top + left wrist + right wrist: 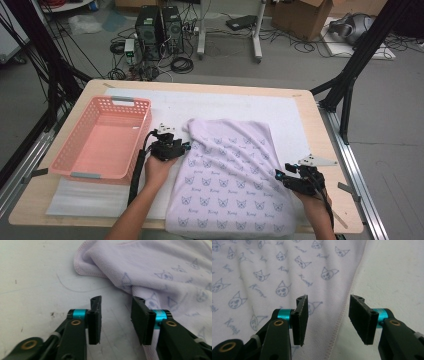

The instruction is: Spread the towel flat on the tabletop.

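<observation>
High view: A lilac garment [231, 175] printed with small cat faces lies spread flat on the white mat [260, 107] that covers the wooden bench [210, 86]. Its near hem reaches the near edge of the bench, and its far end is bunched into a fold. A pink basket [102, 137] stands on the left part of the bench, apart from the garment. The left gripper [186, 147] sits at the garment's left edge, near the bunched fold. The right gripper [278, 175] sits at the garment's right edge, nearer the person. One hand holds each gripper, and both forearms enter from the bottom.

Left gripper view: The fingers [96, 320] are spread, with a clear gap between them. Bare mat shows in the gap. The fingers point at the folded edge of the garment [160, 270], which lies just ahead and to the right. The cloth runs past the right finger; whether that finger touches it cannot be told. Nothing is pinched.

Right gripper view: The fingers [300, 320] are spread. The stitched side hem of the garment [287, 272] runs between them. The left finger stands over the printed cloth, the right finger over bare mat [397, 272]. The pads do not press on the cloth.
</observation>
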`<state>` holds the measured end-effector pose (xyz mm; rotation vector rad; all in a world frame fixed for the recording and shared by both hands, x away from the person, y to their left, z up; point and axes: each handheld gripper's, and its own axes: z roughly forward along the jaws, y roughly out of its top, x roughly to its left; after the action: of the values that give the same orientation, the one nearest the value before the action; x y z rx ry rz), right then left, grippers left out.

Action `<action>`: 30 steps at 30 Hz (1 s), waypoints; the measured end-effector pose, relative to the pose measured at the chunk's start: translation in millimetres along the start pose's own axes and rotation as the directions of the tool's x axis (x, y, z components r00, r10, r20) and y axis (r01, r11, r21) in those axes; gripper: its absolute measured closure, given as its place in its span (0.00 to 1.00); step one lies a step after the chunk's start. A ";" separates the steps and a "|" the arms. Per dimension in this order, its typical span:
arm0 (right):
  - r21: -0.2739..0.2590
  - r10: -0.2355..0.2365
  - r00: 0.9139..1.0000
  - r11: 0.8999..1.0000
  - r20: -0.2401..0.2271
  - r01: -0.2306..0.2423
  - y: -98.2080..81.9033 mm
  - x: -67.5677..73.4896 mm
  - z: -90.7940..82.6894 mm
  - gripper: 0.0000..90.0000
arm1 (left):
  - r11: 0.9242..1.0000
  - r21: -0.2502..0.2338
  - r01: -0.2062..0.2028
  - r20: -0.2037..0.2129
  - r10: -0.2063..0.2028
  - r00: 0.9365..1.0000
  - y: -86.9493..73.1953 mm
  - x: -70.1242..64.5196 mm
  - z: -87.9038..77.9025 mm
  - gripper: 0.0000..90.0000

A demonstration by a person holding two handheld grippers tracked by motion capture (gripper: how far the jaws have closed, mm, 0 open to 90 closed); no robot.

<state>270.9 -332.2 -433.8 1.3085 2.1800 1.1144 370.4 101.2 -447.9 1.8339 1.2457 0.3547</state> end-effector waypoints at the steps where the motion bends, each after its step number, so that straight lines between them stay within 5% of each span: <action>1: -0.002 -0.008 1.000 1.000 -0.003 0.008 0.0 -0.1 0.4 0.55 | 1.000 0.006 0.000 -0.009 0.000 1.000 0.7 -0.4 3.0 0.61; 6: -0.001 -0.013 1.000 1.000 -0.020 0.013 0.0 0.3 1.1 0.55 | 0.999 0.024 -0.038 -0.026 0.038 0.999 3.2 -9.0 8.8 0.61; 17: 0.001 -0.013 1.000 1.000 -0.026 0.013 -0.3 0.1 1.5 0.55 | 0.995 0.027 -0.096 0.096 0.093 0.991 7.2 -47.5 22.7 0.52; 21: 0.006 -0.012 1.000 1.000 -0.028 0.012 -0.4 0.0 2.3 0.55 | 0.989 0.045 -0.137 0.128 0.131 0.983 3.9 -62.2 30.1 0.52; 25: 0.007 -0.014 0.999 1.000 -0.030 0.015 -0.1 1.2 2.4 0.55 | 0.990 0.037 -0.139 0.162 0.131 0.978 3.7 -68.9 32.0 0.73; 27: 0.006 -0.013 1.000 1.000 -0.028 0.013 -0.3 1.0 1.8 0.55 | 0.985 0.026 -0.173 0.147 0.167 0.975 4.4 -70.3 29.8 0.85; 30: 0.001 -0.012 1.000 1.000 -0.028 0.012 -0.9 -0.2 0.6 0.55 | 0.990 0.013 -0.141 0.118 0.139 0.983 7.8 -61.9 24.6 0.86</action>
<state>270.8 -332.3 -434.9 1.2866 2.2055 1.1335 362.6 34.8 -442.4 1.9378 1.0472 0.3067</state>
